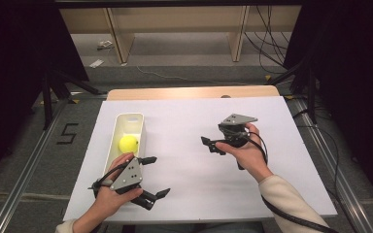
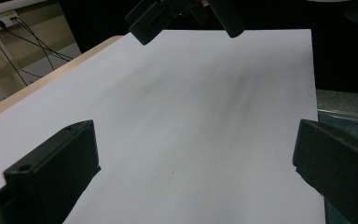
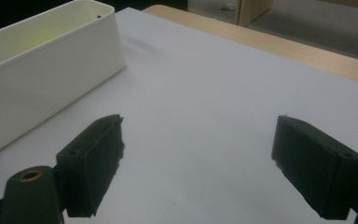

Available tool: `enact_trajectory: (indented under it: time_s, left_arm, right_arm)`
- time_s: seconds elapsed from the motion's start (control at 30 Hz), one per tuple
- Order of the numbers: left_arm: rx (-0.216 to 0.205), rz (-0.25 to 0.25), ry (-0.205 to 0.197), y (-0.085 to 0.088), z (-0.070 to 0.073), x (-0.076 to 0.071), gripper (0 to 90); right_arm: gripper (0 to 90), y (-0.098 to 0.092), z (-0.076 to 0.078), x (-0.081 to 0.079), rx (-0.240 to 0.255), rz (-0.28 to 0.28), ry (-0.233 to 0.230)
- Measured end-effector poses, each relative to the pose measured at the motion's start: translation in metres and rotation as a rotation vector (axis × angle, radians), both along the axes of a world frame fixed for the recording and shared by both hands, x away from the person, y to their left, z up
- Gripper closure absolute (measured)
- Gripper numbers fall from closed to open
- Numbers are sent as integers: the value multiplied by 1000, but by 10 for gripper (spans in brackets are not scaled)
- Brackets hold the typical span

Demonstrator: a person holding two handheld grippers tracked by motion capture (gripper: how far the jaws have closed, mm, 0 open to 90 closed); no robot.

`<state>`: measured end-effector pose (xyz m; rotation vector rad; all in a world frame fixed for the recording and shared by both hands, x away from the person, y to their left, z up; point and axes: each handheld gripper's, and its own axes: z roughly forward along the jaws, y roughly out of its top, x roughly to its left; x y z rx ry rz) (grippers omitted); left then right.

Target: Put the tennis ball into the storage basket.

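A yellow ball (image 1: 128, 143) lies inside a narrow white bin (image 1: 140, 127) on the left part of the white board (image 1: 189, 184). My left gripper (image 1: 158, 175) is just in front of the bin, held low over the board. Its jaws point right and stand wide apart with nothing between them (image 2: 191, 163). My right gripper (image 1: 209, 144) hovers over the middle right of the board and points left toward the bin. It is open and empty (image 3: 200, 154). The bin's wall (image 3: 46, 70) shows in the right gripper view, with a yellow-green glow inside.
The board rests on a wooden table whose edge (image 1: 189, 92) shows at the back. Beyond it stand wooden shelf legs (image 1: 119, 39), and cables (image 1: 267, 43) lie on the floor. The right gripper's body (image 2: 177, 14) hangs at the top of the left gripper view.
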<state>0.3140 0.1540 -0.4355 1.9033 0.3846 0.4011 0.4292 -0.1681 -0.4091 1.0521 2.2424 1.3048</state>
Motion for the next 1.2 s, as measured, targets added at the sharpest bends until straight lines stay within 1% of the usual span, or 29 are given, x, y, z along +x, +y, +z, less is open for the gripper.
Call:
enact_trajectory:
  time_s: [0.13, 0.23, 0.4, 0.5, 0.57, 0.77, 1.07, 1.2]
  left_arm:
    - [-1, 1, -1, 0, 0, 0, 0]
    - [-1, 2, -2, 0, 0, 0, 0]
    - [-1, 2, -1, 0, 0, 0, 0]
    - [0, 2, -2, 0, 0, 0, 0]
    - [0, 3, -2, 0, 0, 0, 0]
    - [0, 5, -1, 1, 0, 1, 0]
    - [-3, 4, 0, 1, 0, 1, 0]
    - [-3, 4, 1, 1, 0, 1, 0]
  right_arm:
    - [170, -10, -2, -5, -9, -13, 2]
    - [170, -14, -3, -7, -7, -19, 4]
    - [171, -27, -4, -14, 0, -33, 6]
    - [172, -31, -5, -17, 3, -37, 6]
    - [172, -37, -5, -21, 5, -51, 7]
    - [172, -48, -7, -29, 24, -57, 1]
    - [176, -61, -14, -39, 27, -65, 0]
    - [178, -68, -16, -45, 28, -73, -10]
